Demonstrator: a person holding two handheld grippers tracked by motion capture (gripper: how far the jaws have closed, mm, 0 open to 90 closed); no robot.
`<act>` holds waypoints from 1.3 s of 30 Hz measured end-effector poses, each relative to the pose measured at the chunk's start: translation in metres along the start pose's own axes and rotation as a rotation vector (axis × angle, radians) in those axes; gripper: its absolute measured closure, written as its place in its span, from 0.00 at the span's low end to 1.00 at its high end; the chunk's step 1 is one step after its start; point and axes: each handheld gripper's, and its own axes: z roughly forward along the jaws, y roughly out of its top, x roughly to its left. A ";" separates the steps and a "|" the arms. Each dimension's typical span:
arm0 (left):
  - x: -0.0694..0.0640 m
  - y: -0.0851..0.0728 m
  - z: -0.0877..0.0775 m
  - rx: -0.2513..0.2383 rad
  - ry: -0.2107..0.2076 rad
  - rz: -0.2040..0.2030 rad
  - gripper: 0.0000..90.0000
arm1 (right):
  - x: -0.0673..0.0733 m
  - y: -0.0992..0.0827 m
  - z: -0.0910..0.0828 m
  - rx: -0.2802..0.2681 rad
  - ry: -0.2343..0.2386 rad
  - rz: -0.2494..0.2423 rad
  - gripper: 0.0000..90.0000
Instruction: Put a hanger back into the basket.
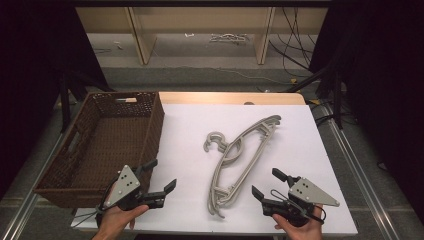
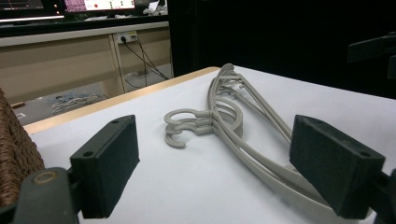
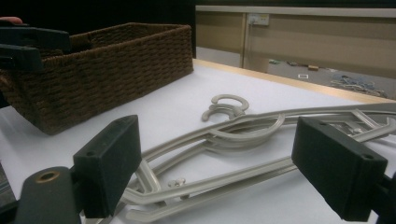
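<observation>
A stack of grey plastic hangers (image 1: 240, 160) lies diagonally on the white table top (image 1: 300, 145), hooks toward the basket. The same hangers (image 2: 233, 121) stretch across the left gripper view, and the hangers (image 3: 233, 144) lie just beyond the jaws in the right gripper view. My left gripper (image 1: 162, 176) is held open near the front edge, left of the hangers and beside the basket's near corner, with nothing between its jaws. My right gripper (image 1: 269, 182) is open too, just right of the hangers' near end, also empty.
A brown wicker basket (image 1: 70, 165), empty inside, stands at the table's left side, and the basket (image 3: 107, 70) fills the left of the right gripper view. Black stands and cables (image 1: 295, 45) lie on the floor beyond the table.
</observation>
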 end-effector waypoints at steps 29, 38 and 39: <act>-0.012 0.018 0.033 0.149 -0.033 -0.066 0.19 | -0.004 -0.004 0.002 0.005 -0.011 0.009 0.21; -0.015 0.032 0.092 0.271 -0.024 -0.033 0.18 | -0.005 -0.004 -0.001 0.029 -0.013 0.045 0.21; -0.016 0.033 0.100 0.292 -0.030 -0.037 0.18 | -0.005 -0.004 -0.001 0.029 -0.013 0.045 0.21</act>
